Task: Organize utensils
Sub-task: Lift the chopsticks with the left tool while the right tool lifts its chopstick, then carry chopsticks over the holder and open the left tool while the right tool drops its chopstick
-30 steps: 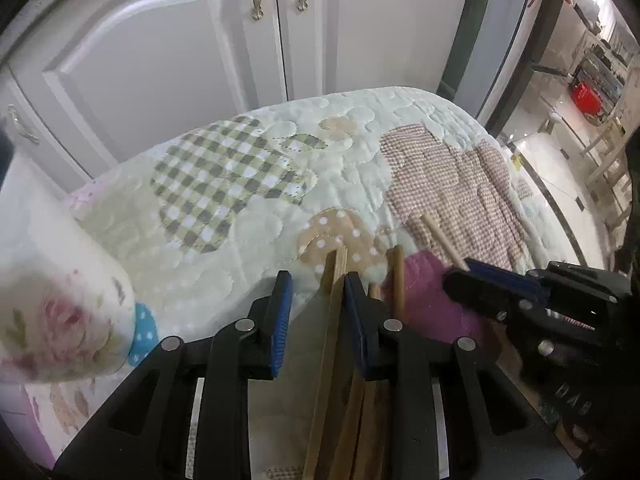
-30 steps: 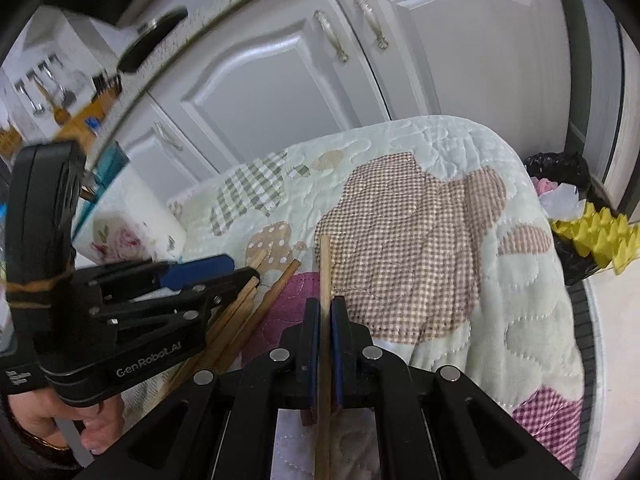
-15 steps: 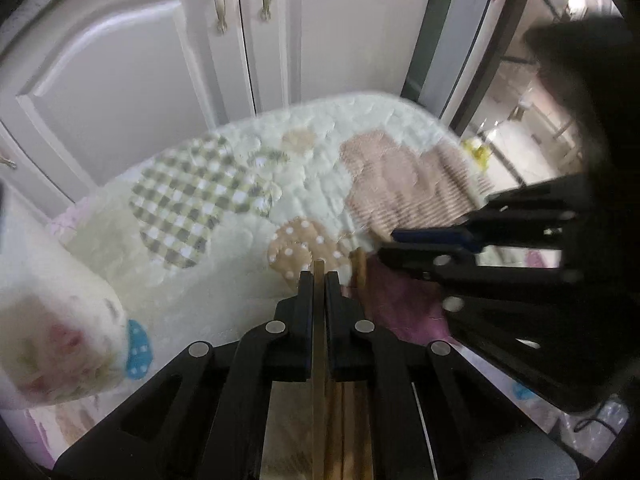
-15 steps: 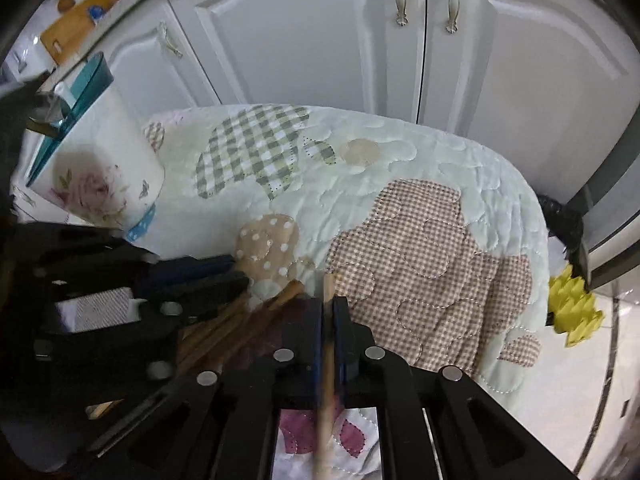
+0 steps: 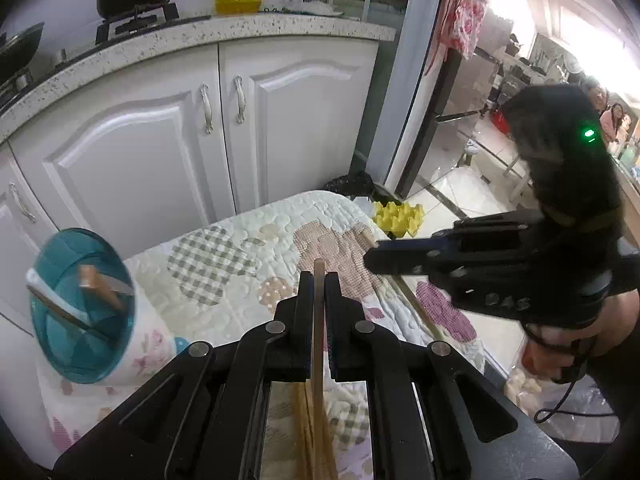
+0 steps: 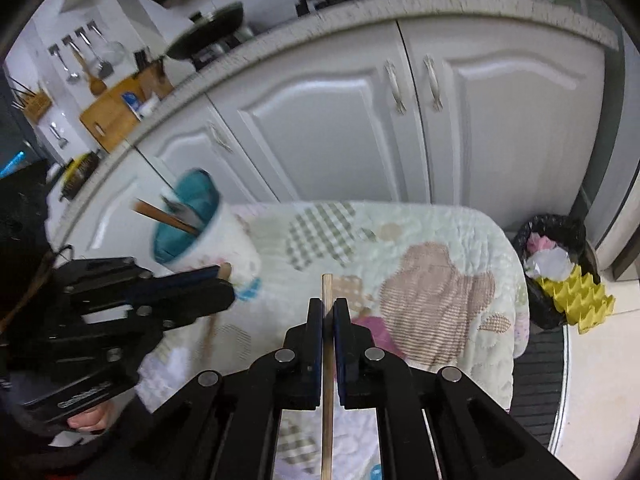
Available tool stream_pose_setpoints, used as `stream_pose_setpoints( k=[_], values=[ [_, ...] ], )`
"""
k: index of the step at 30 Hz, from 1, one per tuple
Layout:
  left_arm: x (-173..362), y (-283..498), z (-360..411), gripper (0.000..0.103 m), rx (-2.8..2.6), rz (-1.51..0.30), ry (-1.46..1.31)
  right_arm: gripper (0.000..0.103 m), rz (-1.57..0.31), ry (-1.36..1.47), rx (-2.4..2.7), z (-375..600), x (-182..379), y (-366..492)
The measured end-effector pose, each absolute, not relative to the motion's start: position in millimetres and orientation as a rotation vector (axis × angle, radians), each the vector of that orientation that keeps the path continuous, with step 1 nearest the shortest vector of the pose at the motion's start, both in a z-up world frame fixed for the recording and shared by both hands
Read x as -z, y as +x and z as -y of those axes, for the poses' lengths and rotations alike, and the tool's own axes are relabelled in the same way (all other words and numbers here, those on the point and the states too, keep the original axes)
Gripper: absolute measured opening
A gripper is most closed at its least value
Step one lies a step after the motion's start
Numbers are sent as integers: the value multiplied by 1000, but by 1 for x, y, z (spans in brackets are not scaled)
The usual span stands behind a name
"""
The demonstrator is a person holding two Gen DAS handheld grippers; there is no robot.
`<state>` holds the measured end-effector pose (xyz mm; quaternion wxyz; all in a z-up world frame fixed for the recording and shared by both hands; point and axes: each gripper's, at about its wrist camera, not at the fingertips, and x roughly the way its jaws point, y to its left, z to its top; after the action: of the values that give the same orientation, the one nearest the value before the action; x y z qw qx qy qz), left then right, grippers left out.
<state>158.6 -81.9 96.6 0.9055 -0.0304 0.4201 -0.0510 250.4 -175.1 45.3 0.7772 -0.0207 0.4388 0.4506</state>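
My left gripper (image 5: 319, 280) is shut on a wooden chopstick (image 5: 318, 344), held high above the quilted table cover (image 5: 240, 256). More wooden chopsticks (image 5: 308, 432) lie on the cover below it. My right gripper (image 6: 328, 308) is shut on another wooden chopstick (image 6: 327, 380), also raised. The floral holder cup (image 5: 86, 312) with a teal inside stands at the left and holds a few utensils; it shows in the right wrist view (image 6: 204, 236) too. The right gripper appears in the left wrist view (image 5: 374, 254), the left gripper in the right wrist view (image 6: 224, 280).
White cabinet doors (image 5: 168, 148) stand behind the table under a speckled counter (image 5: 240, 32) with a pot and an oil bottle. A black waste bin (image 6: 552, 256) and yellow egg tray (image 6: 576, 296) sit on the floor at the right.
Both grippers have risen well above the cover, each carrying its chopstick. The left gripper went from open to shut on a chopstick. The cup's teal opening has come into view.
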Motion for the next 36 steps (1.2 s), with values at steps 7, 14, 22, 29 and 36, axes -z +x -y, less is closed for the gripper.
stream_pose_setpoints(
  k=[7,14,22,29,36],
  values=[
    [-105,142,56,4,88,-841,-99,5,-889,-81,-1005,158,-76,222],
    [-131,107,43,4,94,-784,-113,5,-821,-157,-1029,151,-104,189],
    [-168,72,9,4,45,-757,-119,5,-755,-208,-1071,141,-143,165],
    [-185,59,-41,4,-63,-760,-172,5,-709,-220,-1114,119,-166,155],
    [-208,60,-77,4,-118,-735,-248,4,-703,-160,-1163,93,-183,157]
  ],
)
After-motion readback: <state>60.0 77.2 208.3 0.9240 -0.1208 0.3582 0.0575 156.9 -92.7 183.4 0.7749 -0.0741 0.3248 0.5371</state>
